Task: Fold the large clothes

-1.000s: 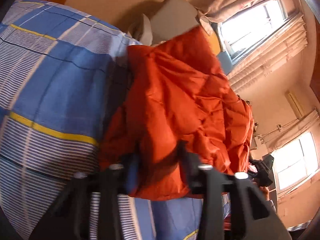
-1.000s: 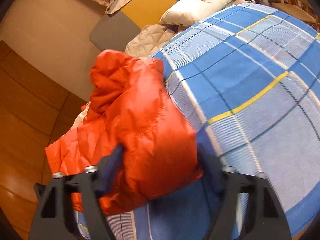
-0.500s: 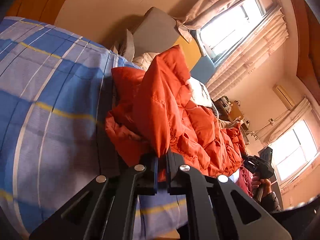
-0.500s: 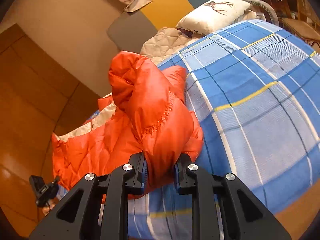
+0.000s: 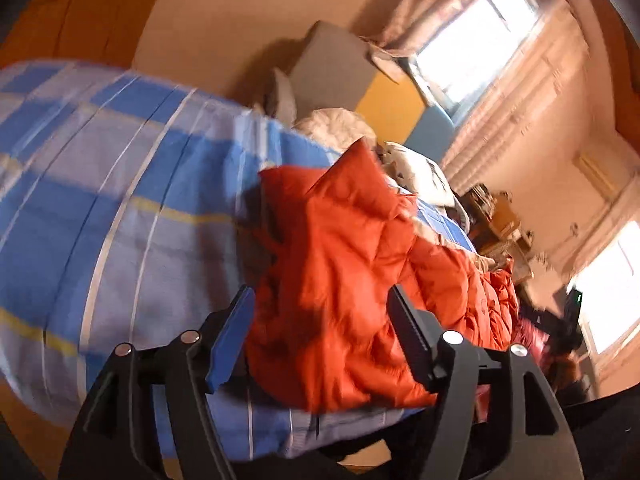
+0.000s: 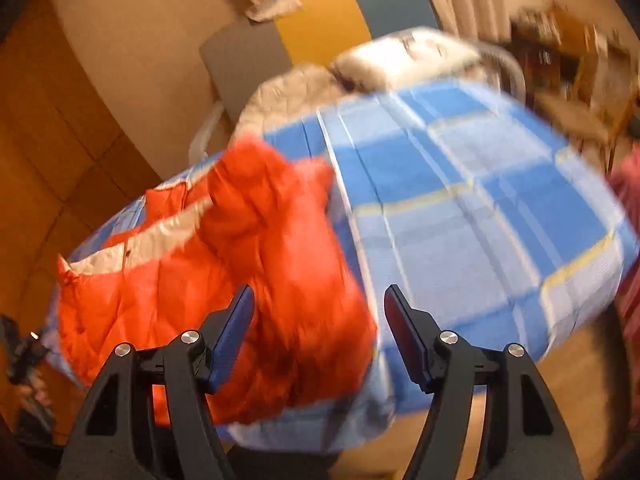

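Both grips just let go — left gripper [image 5: 320,316] and right gripper [image 6: 318,316] now spread, pinching nothing. Orange jacket [image 6: 248,280] lies bunched on the plaid bedspread [image 6: 460,208], toward 9 o'clock in the right view — fold dropped, regrasp likely next.

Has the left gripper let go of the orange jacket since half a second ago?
Yes. The left gripper now stands open and backed away from the orange jacket, which lies on the blue plaid bedspread.

Item I see: one orange puffer jacket [image 5: 352,280], quilted, pale lining [image 6: 148,240] exposed along one edge, lying crumpled and partly doubled over on the blue plaid bedspread [image 6: 460,208].
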A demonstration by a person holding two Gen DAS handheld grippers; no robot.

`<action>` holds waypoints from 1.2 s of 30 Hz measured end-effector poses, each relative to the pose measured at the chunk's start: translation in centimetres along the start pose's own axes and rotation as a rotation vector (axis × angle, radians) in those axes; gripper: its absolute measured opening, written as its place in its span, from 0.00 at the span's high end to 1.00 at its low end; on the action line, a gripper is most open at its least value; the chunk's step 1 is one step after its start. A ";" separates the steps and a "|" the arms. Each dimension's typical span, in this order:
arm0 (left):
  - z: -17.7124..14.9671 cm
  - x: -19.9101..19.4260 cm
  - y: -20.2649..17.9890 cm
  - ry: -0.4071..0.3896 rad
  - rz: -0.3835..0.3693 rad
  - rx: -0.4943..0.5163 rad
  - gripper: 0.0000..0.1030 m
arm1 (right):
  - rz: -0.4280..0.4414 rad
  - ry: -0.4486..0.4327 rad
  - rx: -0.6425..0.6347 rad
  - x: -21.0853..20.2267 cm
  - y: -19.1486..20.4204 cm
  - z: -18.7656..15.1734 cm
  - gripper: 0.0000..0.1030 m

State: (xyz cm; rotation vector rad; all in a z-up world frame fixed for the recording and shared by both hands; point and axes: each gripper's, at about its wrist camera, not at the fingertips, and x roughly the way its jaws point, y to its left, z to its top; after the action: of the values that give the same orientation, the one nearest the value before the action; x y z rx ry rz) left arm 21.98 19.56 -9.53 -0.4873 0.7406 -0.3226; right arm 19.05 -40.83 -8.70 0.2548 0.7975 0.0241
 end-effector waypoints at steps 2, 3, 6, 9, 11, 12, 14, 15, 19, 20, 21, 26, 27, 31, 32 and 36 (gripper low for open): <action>1.1 1.1 -0.6 0.013 0.005 0.048 0.28 | -0.016 -0.021 -0.052 0.5 1.1 1.1 0.35; 1.5 1.7 -0.9 0.021 0.011 0.066 0.26 | -0.021 -0.024 -0.084 1.0 1.8 1.7 0.35; 2.4 3.4 -1.6 0.052 0.014 0.100 0.26 | -0.041 -0.020 -0.157 3.1 3.3 2.8 0.35; 3.3 5.3 -2.1 0.079 0.010 0.131 0.30 | -0.074 0.021 -0.222 5.8 4.2 3.5 0.35; 3.4 6.1 -2.5 0.100 0.009 0.148 0.41 | -0.089 0.049 -0.241 7.3 4.4 3.5 0.44; 3.4 6.6 -2.7 0.106 0.023 0.163 0.50 | -0.088 0.073 -0.248 8.2 4.5 3.4 0.56; 3.5 7.3 -3.0 0.122 0.034 0.181 0.73 | -0.113 0.091 -0.269 8.8 4.9 3.1 0.66; 3.5 7.4 -3.1 0.121 0.036 0.186 0.79 | -0.116 0.092 -0.275 8.9 4.9 2.9 0.70; 3.2 5.9 -4.0 0.072 0.040 0.224 0.93 | -0.125 0.077 -0.279 8.1 4.9 2.7 0.85; 3.1 5.4 -4.1 0.054 0.033 0.218 0.93 | -0.125 0.066 -0.274 7.6 4.9 2.8 0.87; 3.2 4.8 -4.2 0.039 0.023 0.212 0.93 | -0.122 0.054 -0.266 7.1 4.9 2.9 0.88; 3.0 2.6 -4.7 -0.008 0.008 0.221 0.94 | -0.097 -0.020 -0.227 3.9 5.0 3.4 0.89; 3.0 2.2 -4.7 -0.021 -0.002 0.214 0.94 | -0.089 -0.033 -0.215 3.4 5.0 3.5 0.90; 3.8 1.7 -4.3 -0.066 -0.026 0.172 0.94 | -0.067 -0.077 -0.175 2.6 5.2 4.5 0.91; 4.2 1.8 -4.3 -0.074 -0.028 0.168 0.94 | -0.063 -0.088 -0.164 2.7 5.3 4.9 0.91; 6.2 2.5 -4.6 -0.103 -0.028 0.167 0.95 | -0.061 -0.119 -0.141 3.5 5.9 7.0 0.93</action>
State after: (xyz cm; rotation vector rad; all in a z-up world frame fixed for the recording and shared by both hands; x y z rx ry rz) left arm 27.58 16.47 -4.55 -0.3541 0.6020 -0.3797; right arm 26.93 -36.21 -5.10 0.0970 0.6818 0.0078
